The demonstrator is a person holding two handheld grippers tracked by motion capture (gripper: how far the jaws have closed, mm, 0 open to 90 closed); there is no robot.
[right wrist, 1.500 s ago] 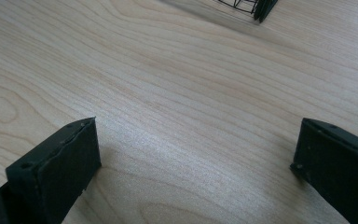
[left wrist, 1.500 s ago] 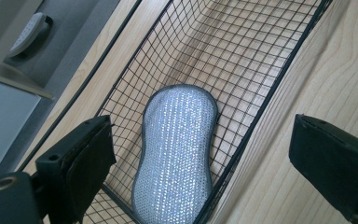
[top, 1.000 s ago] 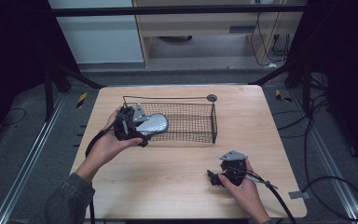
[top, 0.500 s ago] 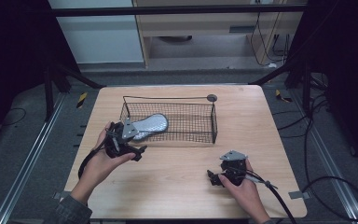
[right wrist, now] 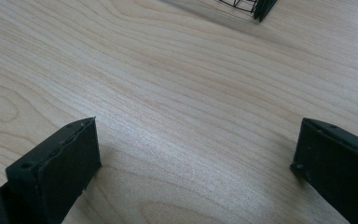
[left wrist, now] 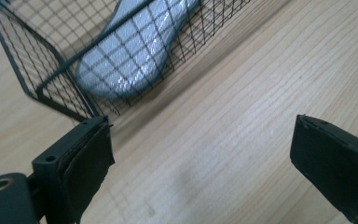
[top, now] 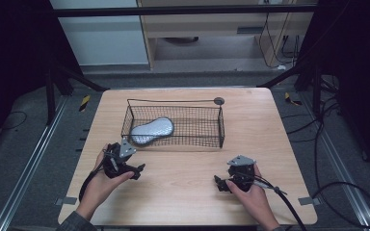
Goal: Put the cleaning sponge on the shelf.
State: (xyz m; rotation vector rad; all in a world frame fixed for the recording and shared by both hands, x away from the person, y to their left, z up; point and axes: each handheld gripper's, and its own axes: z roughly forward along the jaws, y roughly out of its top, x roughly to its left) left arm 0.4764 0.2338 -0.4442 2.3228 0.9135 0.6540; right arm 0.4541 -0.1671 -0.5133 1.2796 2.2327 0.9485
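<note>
In the high view, a wire basket point(top: 173, 122) stands on the far middle part of the wooden tabletop point(top: 270, 139). A silver-grey insole point(top: 151, 131) lies flat inside it, in the left half, with its long side going a little diagonal. The left hand point(top: 99, 185) comes in from the bottom left, the forearm pointing forward and a bit to the right, and it holds the left tool point(top: 137, 169) low over the tabletop, just in front of the left front corner of the basket. The tool points toward the right. The right hand point(top: 250, 192) comes in from the bottom right and holds the right tool point(top: 220, 183) near the front edge, pointing to the left. The two tools are well apart from each other, and a black cable point(top: 289, 204) goes from the right one toward the person.

In the left gripper view, the left tool point(left wrist: 200, 154) has its jaws spread wide, with only bare wood between them. The basket point(left wrist: 51, 88) is near, behind the jaws (its corner is just above the left jaw), and the insole point(left wrist: 130, 51) shows through the mesh, lying on the bottom.

In the right gripper view, the right tool point(right wrist: 196, 154) is spread wide too and holds nothing. The jaws are close over the wood. A corner of the basket point(right wrist: 261, 8) shows at the top edge.
</note>
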